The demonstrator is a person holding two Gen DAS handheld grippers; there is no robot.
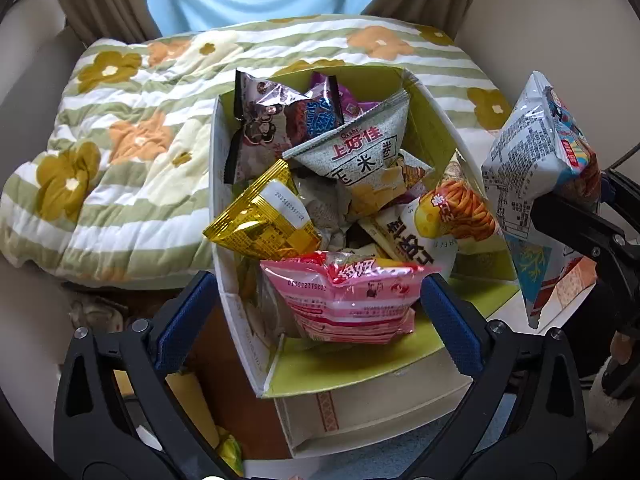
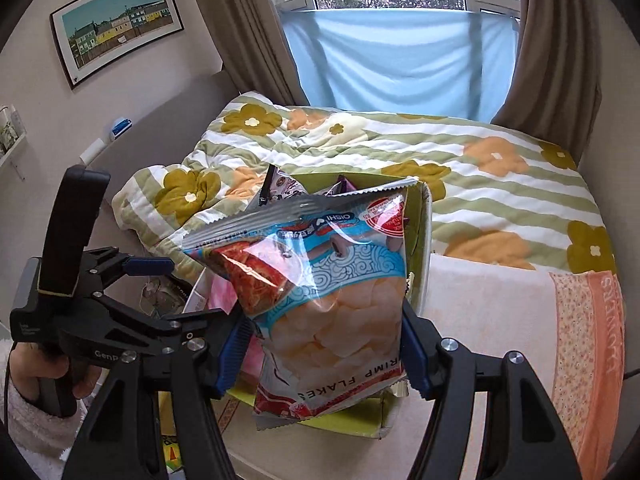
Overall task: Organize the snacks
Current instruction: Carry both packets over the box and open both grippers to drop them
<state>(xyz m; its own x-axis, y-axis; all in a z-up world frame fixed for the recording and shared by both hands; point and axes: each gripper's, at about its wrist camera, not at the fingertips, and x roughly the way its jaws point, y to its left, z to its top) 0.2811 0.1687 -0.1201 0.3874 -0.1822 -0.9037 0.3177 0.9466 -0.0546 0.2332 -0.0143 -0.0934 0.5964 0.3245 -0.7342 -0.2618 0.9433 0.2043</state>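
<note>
A white box with a green inside (image 1: pixel 216 184) stands in front of the bed, piled with several snack bags. On top at its near end lies a pink bag (image 1: pixel 352 300). My left gripper (image 1: pixel 318 312) is open wide over that end with the pink bag between its blue pads, and the left pad stands well off the bag. My right gripper (image 2: pixel 326 348) is shut on a blue and red shrimp flakes bag (image 2: pixel 320 280), which it holds upright just above the box's (image 2: pixel 422 240) near right corner. The left wrist view shows that bag (image 1: pixel 532 160) at the right edge.
A green-striped floral quilt (image 1: pixel 120 140) covers the bed behind the box. A peach patterned towel (image 2: pixel 520 320) lies to the right. A white carton (image 1: pixel 360 412) sits under the box's near end. Brown curtains and a blue cloth (image 2: pixel 400 60) hang behind. A hand in a fluffy sleeve (image 2: pixel 24 392) holds the left gripper (image 2: pixel 188 288).
</note>
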